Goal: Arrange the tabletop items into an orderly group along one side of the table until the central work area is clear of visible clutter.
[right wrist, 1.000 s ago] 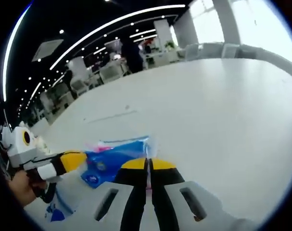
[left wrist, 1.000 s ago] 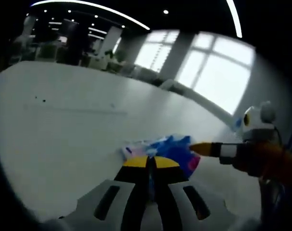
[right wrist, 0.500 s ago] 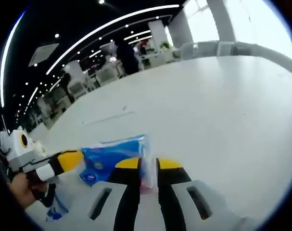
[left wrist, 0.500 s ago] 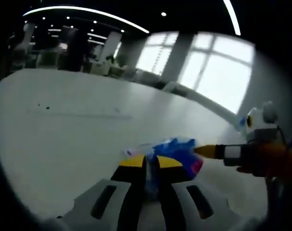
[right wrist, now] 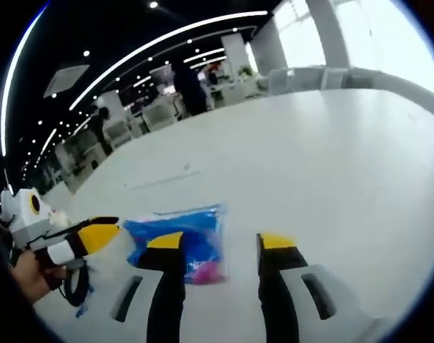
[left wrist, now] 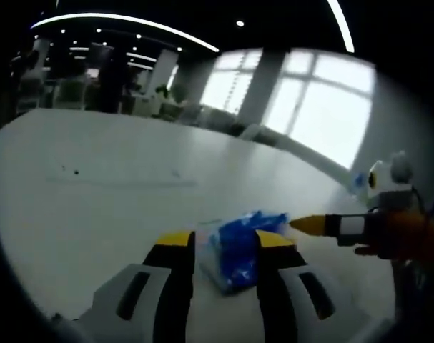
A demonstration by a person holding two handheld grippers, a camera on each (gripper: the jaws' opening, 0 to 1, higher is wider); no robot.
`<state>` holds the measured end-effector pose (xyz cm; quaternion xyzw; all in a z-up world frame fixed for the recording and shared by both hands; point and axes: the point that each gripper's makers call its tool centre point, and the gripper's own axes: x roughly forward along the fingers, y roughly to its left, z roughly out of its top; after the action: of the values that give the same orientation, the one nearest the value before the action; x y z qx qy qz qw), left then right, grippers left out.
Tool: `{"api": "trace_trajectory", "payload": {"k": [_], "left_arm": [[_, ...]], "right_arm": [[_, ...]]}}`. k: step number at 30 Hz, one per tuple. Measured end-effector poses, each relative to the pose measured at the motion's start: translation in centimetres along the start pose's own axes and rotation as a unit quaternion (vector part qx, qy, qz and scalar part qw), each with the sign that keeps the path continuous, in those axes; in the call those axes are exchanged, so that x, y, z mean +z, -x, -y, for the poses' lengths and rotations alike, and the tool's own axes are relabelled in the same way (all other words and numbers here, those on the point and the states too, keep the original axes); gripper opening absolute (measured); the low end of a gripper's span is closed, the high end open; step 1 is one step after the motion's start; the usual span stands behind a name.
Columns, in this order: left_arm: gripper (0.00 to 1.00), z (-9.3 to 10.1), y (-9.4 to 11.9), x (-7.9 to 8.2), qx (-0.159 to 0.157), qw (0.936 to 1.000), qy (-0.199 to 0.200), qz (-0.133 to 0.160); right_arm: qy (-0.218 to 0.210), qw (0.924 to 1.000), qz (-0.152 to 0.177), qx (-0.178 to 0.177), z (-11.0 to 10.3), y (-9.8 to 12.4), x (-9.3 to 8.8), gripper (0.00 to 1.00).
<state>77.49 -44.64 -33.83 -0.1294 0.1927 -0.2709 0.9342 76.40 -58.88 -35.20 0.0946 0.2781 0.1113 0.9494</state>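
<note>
We see blue plastic bag [left wrist: 239,244] flat on white table [left wrist: 95,207], between jaws of left gripper [left wrist: 224,243], spread wide. Right gripper [right wrist: 222,246] also spread wide, bag [right wrist: 177,239] by its left jaw. We judge left nearer.

We see both grippers let go — the left gripper [left wrist: 224,241], clamped a second ago, now stands with jaws apart around the blue bag [left wrist: 238,243]. The right gripper [right wrist: 222,243] has spread wide too — the bag [right wrist: 181,239] now lies beside its left jaw, flat on the table [right wrist: 309,164].
</note>
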Motion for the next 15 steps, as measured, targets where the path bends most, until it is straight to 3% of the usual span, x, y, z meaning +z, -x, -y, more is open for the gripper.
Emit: {"api": "trace_trajectory", "payload": {"k": [7,13,15], "left_arm": [[0.51,-0.3,2.0,1.5,0.017,0.9998,0.002,0.013],[0.61,-1.0,4.6,2.8,0.042,0.9988,-0.018,0.02],[0.65,-1.3,5.8,3.7,0.048,0.998,-0.022,0.036]], "right_arm": [[0.014,0.9997,0.005,0.018,-2.0,1.9,0.3,0.58],[0.047,0.9981,-0.002,0.039,-4.2,3.2,-0.1,0.69],[0.07,0.9965,-0.01,0.044,-5.0,3.6,-0.5,0.71]]}}
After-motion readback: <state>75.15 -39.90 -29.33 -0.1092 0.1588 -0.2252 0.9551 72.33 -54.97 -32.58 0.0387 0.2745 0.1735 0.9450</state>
